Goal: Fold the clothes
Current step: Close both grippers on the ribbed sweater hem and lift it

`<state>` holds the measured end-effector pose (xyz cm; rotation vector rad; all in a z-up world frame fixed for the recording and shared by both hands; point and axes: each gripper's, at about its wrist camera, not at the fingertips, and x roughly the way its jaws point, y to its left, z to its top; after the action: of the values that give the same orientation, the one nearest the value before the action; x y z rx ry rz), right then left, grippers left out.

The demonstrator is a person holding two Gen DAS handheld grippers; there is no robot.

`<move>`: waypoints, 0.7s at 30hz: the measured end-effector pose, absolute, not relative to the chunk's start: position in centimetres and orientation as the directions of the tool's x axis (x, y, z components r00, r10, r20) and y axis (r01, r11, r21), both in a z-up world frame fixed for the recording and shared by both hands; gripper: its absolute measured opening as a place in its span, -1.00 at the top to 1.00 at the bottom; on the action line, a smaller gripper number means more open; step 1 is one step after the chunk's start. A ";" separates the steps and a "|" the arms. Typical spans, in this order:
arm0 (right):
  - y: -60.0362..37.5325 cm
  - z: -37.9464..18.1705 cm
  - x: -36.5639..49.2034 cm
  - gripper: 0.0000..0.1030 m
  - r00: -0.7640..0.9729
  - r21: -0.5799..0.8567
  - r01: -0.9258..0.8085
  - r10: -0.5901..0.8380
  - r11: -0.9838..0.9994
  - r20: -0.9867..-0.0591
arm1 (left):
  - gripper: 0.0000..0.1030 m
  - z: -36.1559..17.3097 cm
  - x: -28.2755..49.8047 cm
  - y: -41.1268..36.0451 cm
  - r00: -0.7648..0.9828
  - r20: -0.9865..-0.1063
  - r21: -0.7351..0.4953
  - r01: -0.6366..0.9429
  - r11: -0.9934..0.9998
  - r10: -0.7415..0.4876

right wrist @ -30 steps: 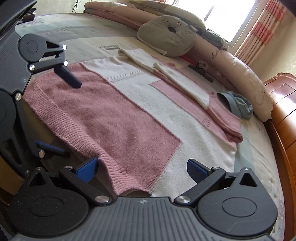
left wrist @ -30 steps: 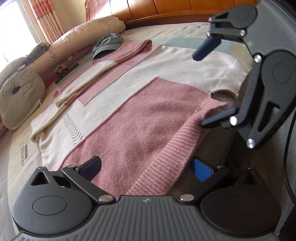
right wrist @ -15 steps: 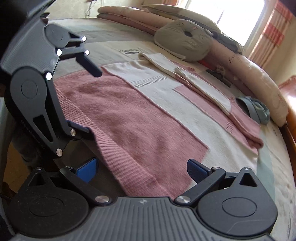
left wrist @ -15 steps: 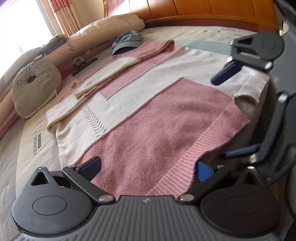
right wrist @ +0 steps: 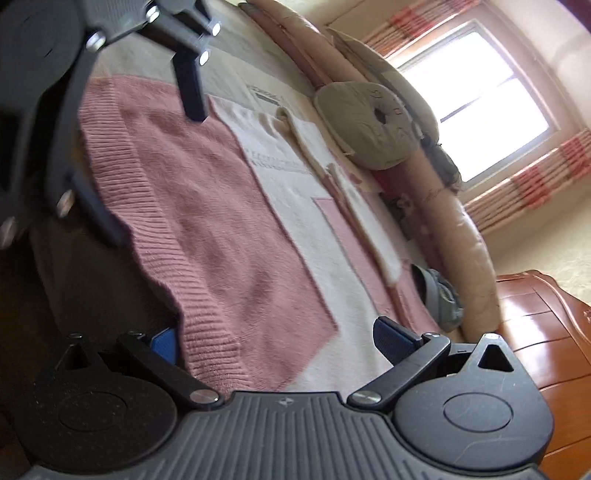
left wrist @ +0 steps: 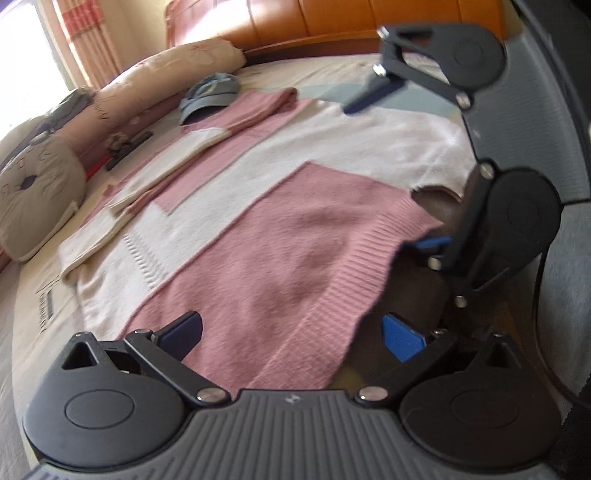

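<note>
Lying flat across the bed (left wrist: 22,295), one pink-and-cream sweater (left wrist: 280,236) had its ribbed pink hem hanging a little over the near edge, and one sleeve was folded in along its far side. Two grippers worked at that hem. The left gripper (left wrist: 291,334) had its fingers spread wide, one blue pad over the pink knit and the other off the hem's edge, neither visibly pinching cloth. The right gripper (right wrist: 275,338) was likewise spread apart, its left pad tucked beside or under the ribbed corner and its right pad above the cream panel; whether that left pad touched the knit could not be told. In each wrist view the other gripper showed at the side, jaws open around the hem's edge. Beyond the sweater lay one blue-grey cap (left wrist: 210,92) just past the folded sleeve, one round cushion (right wrist: 365,125) with a stitched face, and one long pinkish bolster (left wrist: 155,81) running along the far side. One orange wooden headboard (left wrist: 332,18) stood behind, and one bright window (right wrist: 476,99) with striped curtains (right wrist: 528,184).
</note>
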<state>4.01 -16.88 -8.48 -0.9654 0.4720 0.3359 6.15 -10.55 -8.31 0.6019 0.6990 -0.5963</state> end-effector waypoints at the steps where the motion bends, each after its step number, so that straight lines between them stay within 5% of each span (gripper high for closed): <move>1: -16.9 -8.3 4.1 -1.00 0.855 -0.699 -0.462 0.065 0.546 -0.514 | -0.99 -8.6 6.2 -10.9 0.620 -0.728 0.304 0.674 0.673 -0.292; 15: -17.3 -7.8 3.9 -1.00 0.817 -0.596 -0.518 0.148 0.613 -0.557 | -0.99 -8.1 7.3 -9.7 0.749 -0.620 0.374 0.544 0.751 -0.233; 21: -15.6 -9.5 4.5 -1.00 0.865 -0.689 -0.452 0.089 0.566 -0.494 | -0.99 -8.5 7.5 -9.5 0.729 -0.645 0.365 0.557 0.746 -0.230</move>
<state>4.53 -15.58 -9.51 -0.9200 0.4348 0.3303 7.49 -9.48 -8.45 0.5798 0.6106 -0.4610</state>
